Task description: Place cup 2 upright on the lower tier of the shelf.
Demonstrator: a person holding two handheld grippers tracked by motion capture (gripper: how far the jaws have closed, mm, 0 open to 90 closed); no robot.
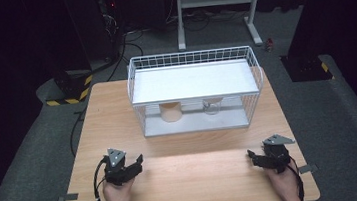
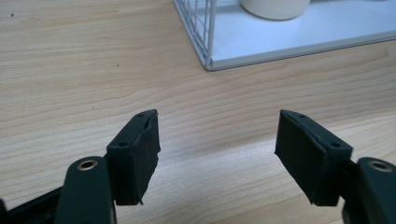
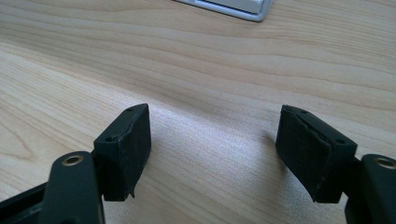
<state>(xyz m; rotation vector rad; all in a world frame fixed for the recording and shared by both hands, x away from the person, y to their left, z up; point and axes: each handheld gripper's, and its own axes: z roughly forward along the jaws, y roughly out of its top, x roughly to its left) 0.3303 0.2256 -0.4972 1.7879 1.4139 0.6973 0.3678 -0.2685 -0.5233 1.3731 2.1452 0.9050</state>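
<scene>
Two black two-jaw grippers at the near edge of the pale wooden table: left gripper near the near-left corner, jaws spread on nothing; right gripper near the near-right corner, likewise spread and empty. Farther back, toward the far edge, white wire basket with a cream cylindrical cup and perhaps a clear glass under its shelf.
</scene>
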